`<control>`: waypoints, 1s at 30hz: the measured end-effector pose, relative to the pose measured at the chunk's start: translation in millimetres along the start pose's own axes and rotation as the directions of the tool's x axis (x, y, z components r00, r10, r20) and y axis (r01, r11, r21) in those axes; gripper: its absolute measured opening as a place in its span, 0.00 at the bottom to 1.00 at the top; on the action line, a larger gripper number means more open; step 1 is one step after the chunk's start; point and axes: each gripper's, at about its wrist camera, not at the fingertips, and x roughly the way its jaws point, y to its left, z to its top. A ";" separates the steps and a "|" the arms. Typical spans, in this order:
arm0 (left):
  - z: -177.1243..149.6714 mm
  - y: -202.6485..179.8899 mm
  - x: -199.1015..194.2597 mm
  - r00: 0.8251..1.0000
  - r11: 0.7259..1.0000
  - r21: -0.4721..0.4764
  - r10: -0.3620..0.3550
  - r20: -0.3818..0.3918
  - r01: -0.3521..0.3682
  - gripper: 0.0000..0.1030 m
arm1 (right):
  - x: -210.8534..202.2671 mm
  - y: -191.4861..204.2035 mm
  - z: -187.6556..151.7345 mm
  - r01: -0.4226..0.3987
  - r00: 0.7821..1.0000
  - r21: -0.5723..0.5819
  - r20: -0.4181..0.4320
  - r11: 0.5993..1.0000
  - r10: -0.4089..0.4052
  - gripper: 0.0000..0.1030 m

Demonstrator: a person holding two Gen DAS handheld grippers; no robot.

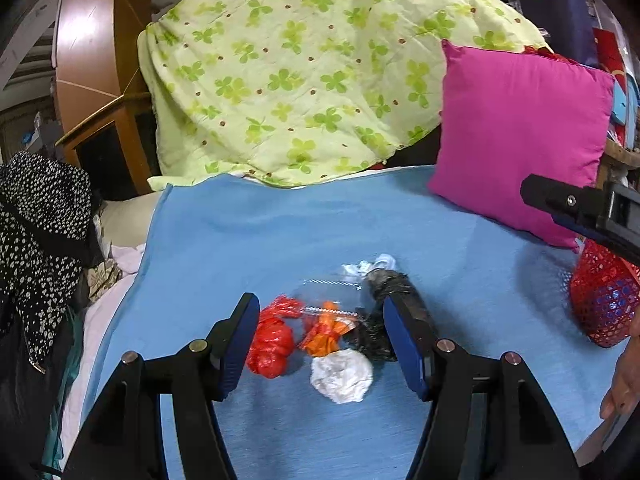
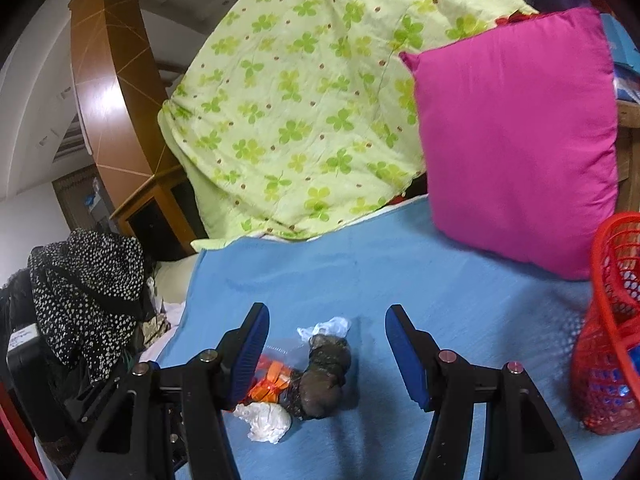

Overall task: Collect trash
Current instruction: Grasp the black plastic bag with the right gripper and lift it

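Observation:
A small pile of trash lies on the blue sheet [image 1: 280, 232]: a red plastic wad [image 1: 270, 346], an orange wrapper [image 1: 324, 330], a white crumpled paper [image 1: 342, 374], a clear plastic bag [image 1: 332, 292] and a dark bundle [image 1: 390, 290] with a white end. My left gripper [image 1: 320, 320] is open just above the pile, fingers either side of it. My right gripper [image 2: 326, 332] is open over the same pile, where the dark bundle [image 2: 326, 372], the orange wrapper [image 2: 272, 380] and the white paper [image 2: 266, 420] show. A red mesh basket [image 2: 608, 340] stands at the right.
A pink cushion [image 1: 520, 136] leans at the back right. A green clover quilt [image 1: 300, 68] is heaped behind the sheet. Black spotted cloth [image 1: 40, 232] hangs at the left beside a wooden cabinet [image 1: 96, 60]. The red basket [image 1: 600, 300] also shows in the left wrist view.

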 end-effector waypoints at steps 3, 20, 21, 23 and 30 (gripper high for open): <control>-2.9 12.7 6.1 1.000 1.000 -0.013 0.009 -0.015 -0.009 0.64 | 11.2 2.3 -4.6 -0.023 0.999 0.015 -0.035 1.000 0.024 0.63; -33.6 127.7 72.0 0.976 0.959 -0.269 0.029 -0.215 -0.088 0.64 | 94.6 1.1 -40.5 -0.115 0.945 0.189 -0.282 0.975 0.166 0.63; -34.9 128.4 76.4 0.974 0.958 -0.273 0.022 -0.224 -0.085 0.64 | 100.5 -2.1 -41.7 -0.105 0.943 0.197 -0.291 0.975 0.160 0.63; -37.4 128.9 86.6 0.971 0.956 -0.288 -0.020 -0.239 -0.051 0.63 | 109.1 -6.2 -43.5 -0.071 0.945 0.184 -0.304 0.980 0.126 0.63; -37.0 116.6 113.1 0.958 0.942 -0.332 -0.140 -0.252 0.051 0.64 | 150.0 -30.9 -55.3 -0.035 0.921 0.251 -0.368 0.967 0.129 0.55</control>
